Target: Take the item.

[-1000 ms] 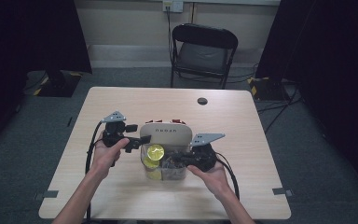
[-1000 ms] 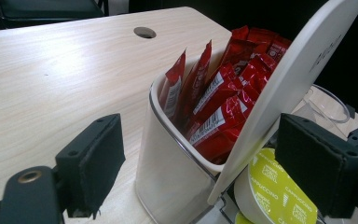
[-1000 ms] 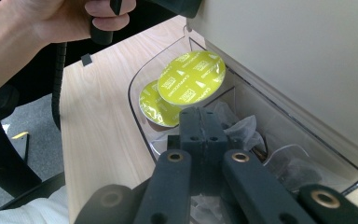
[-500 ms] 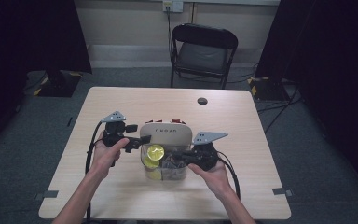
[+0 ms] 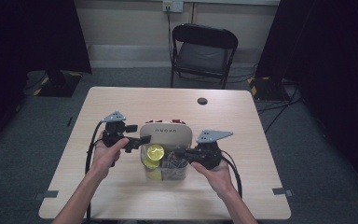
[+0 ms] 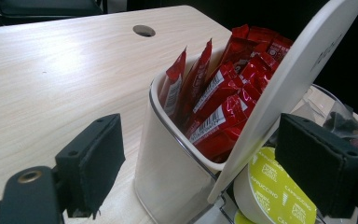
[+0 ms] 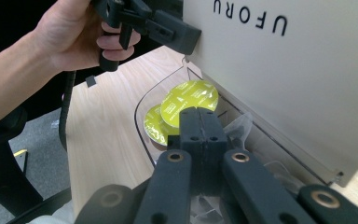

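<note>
A clear organiser box point(image 5: 168, 173) stands mid-table with its white lid point(image 5: 164, 133) raised. Red sachets point(image 6: 223, 102) fill the back compartment; yellow-green capsules point(image 7: 189, 100) lie in the front one. My left gripper point(image 6: 207, 168) is open, its jaws straddling the box's corner and the tilted lid point(image 6: 298, 79), one jaw against the lid's edge. My right gripper point(image 7: 198, 119) is shut, its tips low over the front compartment, right by the upper capsule. Whether its rim is pinched I cannot tell. In the high view the left gripper point(image 5: 137, 140) and right gripper point(image 5: 177, 152) flank the box.
Clear packets point(image 7: 235, 128) lie in the compartment beside the capsules. The wooden table point(image 5: 121, 102) has a cable hole point(image 5: 202, 101) at the back. A black folding chair point(image 5: 204, 51) stands beyond the far edge.
</note>
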Action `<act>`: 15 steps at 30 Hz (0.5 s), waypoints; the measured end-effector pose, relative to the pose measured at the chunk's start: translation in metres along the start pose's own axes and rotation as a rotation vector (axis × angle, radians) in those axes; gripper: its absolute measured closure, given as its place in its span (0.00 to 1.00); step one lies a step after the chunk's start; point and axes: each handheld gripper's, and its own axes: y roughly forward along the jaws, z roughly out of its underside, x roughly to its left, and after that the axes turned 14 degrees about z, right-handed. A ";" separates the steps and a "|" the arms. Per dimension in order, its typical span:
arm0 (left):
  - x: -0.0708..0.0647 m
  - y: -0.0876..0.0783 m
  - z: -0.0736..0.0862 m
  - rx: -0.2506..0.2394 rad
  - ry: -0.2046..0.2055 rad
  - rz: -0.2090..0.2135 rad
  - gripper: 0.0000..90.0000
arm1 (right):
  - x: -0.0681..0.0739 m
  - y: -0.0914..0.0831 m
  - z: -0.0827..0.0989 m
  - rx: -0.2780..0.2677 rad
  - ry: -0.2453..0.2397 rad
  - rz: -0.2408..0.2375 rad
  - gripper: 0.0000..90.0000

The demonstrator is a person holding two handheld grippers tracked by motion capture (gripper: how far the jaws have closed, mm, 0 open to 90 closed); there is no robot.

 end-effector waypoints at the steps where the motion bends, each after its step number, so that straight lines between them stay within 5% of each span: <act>1: 0.000 0.000 0.000 0.000 0.001 0.000 0.17 | 0.000 -0.001 0.000 -0.002 0.002 0.002 1.00; 15: -0.001 0.000 0.000 0.003 0.003 -0.007 0.17 | -0.006 -0.018 -0.004 -0.046 0.015 0.018 1.00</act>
